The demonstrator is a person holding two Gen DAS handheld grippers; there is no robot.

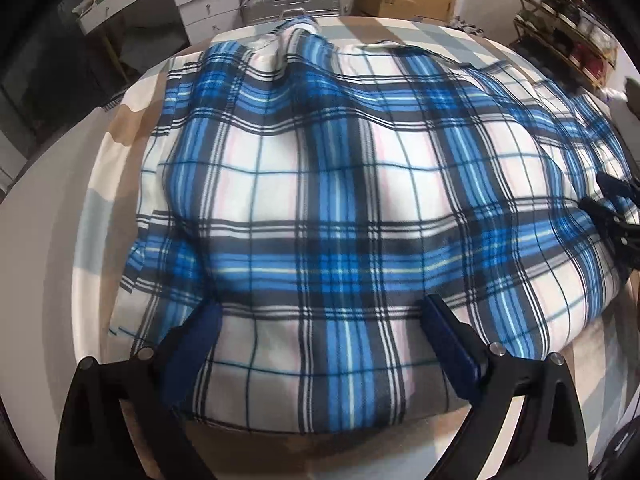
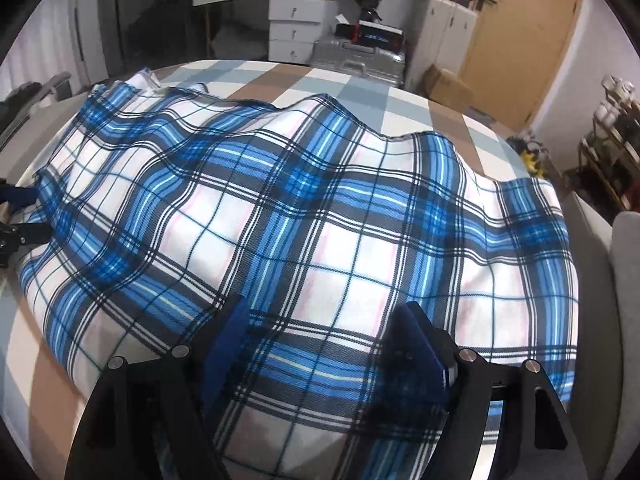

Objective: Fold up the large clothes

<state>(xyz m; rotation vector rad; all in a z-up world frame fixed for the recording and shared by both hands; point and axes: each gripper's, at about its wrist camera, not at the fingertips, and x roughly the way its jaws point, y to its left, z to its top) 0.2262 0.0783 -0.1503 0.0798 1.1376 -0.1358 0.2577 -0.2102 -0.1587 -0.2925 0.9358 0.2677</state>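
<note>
Between the blue pads of the left gripper [image 1: 320, 328] lies the near edge of the plaid shirt [image 1: 340, 184]. The jaws stand wide and the pads do not pinch the cloth, so it is let go. The right gripper [image 2: 324, 332] is the same: its jaws are spread apart, with the shirt's near edge lying loose between them.

The big blue, white and black shirt is spread out and wrinkled on the checked bed cover [image 2: 348, 92]. Bare cover shows past the shirt's far edge and at its sides, so there is room to move there.

Farther back stand white drawers [image 2: 292, 28], a silver suitcase [image 1: 288, 4] and a wooden door [image 2: 516, 40]. No writing can be read anywhere.
</note>
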